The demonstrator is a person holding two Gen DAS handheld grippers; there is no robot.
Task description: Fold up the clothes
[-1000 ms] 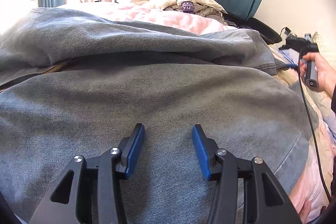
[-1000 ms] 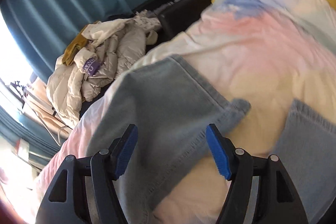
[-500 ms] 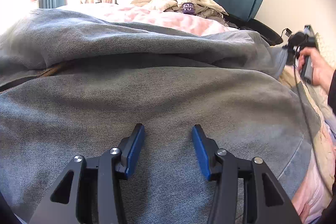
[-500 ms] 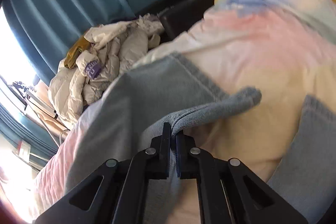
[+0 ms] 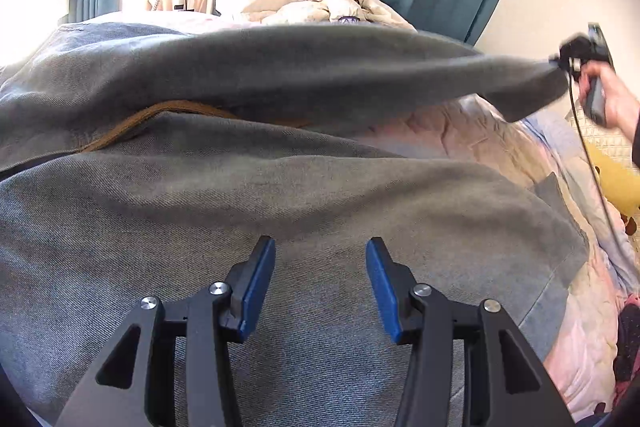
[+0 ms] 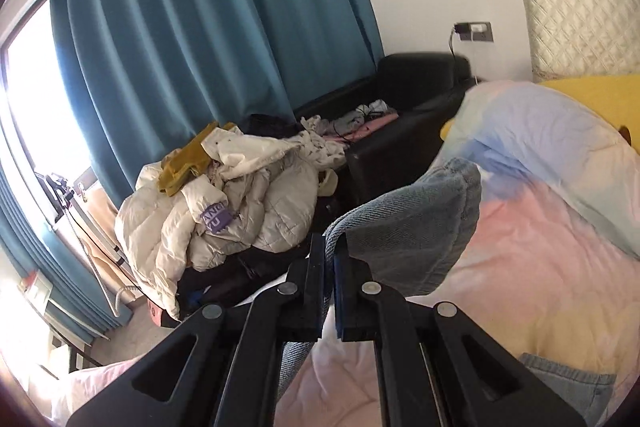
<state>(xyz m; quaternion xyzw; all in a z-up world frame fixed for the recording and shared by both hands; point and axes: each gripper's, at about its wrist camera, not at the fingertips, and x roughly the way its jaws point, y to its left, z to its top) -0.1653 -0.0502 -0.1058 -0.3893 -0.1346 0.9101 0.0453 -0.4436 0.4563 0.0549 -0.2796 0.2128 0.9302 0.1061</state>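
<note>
Grey-blue jeans (image 5: 280, 211) lie spread on the bed. My left gripper (image 5: 320, 283) is open and empty, low over the near leg. My right gripper (image 6: 330, 259) is shut on the hem of the far leg (image 6: 416, 223) and holds it lifted above the bed. In the left wrist view the right gripper (image 5: 576, 59) is at the far right, with the far leg (image 5: 320, 67) stretched in the air from it. The near leg's hem (image 6: 576, 383) shows at the right wrist view's lower right.
A pastel quilt (image 6: 540, 247) covers the bed, with a yellow pillow (image 6: 592, 95) and a white headboard (image 6: 580, 27). A heap of pale jackets (image 6: 224, 211) lies beyond the bed. A black sofa (image 6: 416, 95) and teal curtains (image 6: 208, 39) stand behind.
My right gripper closed on the far leg's hem and raised it off the bed; the leg now hangs stretched in the air. My left gripper has stayed open over the near leg.
</note>
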